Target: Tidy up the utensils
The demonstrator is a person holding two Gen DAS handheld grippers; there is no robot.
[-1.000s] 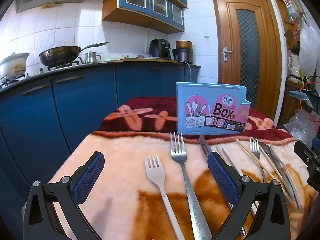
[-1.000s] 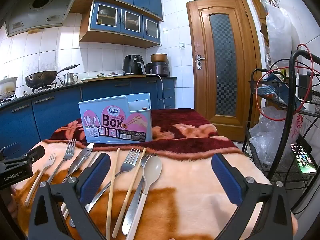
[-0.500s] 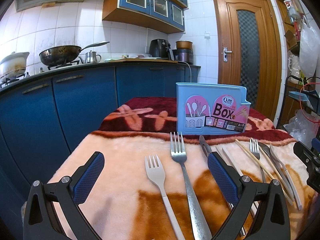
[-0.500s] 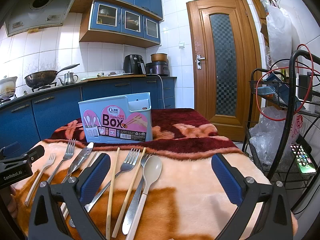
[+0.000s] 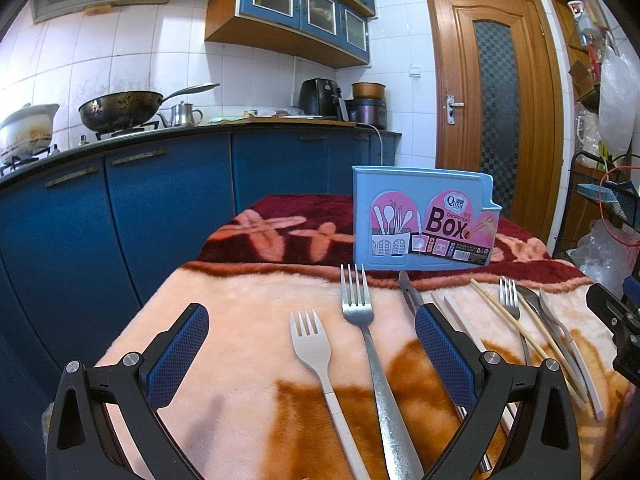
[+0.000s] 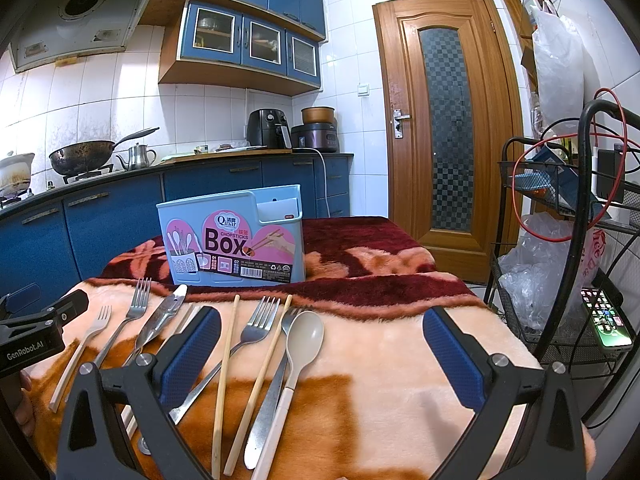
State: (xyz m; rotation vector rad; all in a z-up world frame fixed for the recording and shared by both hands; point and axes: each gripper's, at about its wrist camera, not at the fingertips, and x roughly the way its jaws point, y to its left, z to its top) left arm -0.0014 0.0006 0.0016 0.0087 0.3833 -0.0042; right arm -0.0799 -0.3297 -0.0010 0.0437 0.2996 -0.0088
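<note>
With both tools spread wide, nothing gripped: left tool (image 5: 312, 354) straddles white fork (image 5: 316, 354) and steel fork (image 5: 370, 354); handles run toward camera, tines away. Right tool (image 6: 322, 354) straddles chopsticks (image 6: 224, 354), second steel fork (image 6: 252, 326), beige spoon (image 6: 302, 340); long axes likewise along the fingers. Knife (image 6: 160, 316) lies between tools. All on blanket-covered counter (image 6: 380, 344). Beyond, utensil box (image 6: 234, 236) upright, straight ahead, well apart from both tools. Judgement: left nearer to forks, right nearer to spoon.

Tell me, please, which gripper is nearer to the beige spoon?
Right. The right gripper is open with the beige spoon lying between its fingers; the left gripper is open over two forks, the spoon off to its right.
</note>
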